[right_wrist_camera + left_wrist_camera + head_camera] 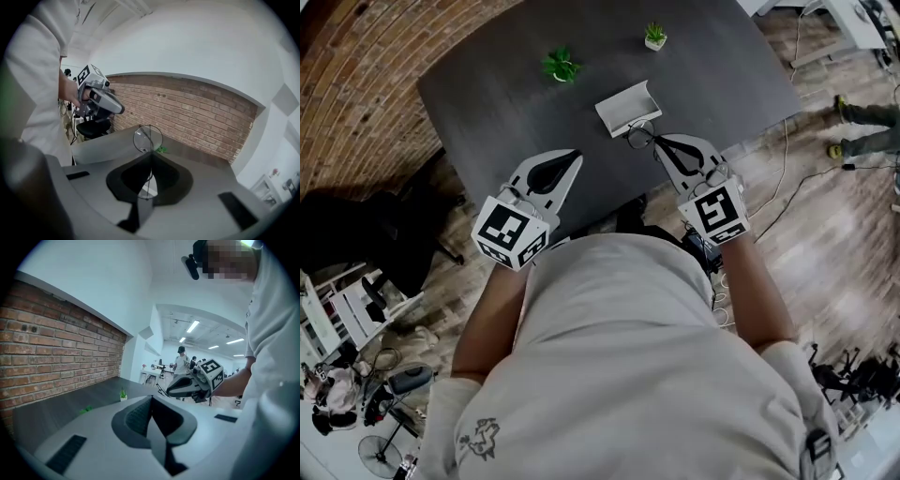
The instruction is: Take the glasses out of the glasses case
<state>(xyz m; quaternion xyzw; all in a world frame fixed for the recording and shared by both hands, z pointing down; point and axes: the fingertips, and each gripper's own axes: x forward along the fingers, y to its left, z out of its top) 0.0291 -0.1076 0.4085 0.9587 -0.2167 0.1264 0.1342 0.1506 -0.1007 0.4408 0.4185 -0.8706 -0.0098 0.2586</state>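
Jaws of the left hand-held gripper [574, 157], lower left of centre, are clenched together. The right hand-held gripper [659, 141] pinches thin, round-lensed wire glasses [147, 138], their long axis upright with one lens above the other. They hang just beside the open case [628, 106] on the bench [487, 103].

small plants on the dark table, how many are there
2. A leafy green plant sits far left on the dark grey table; a small green plant in a white pot stands farther back, to its right. No others visible.
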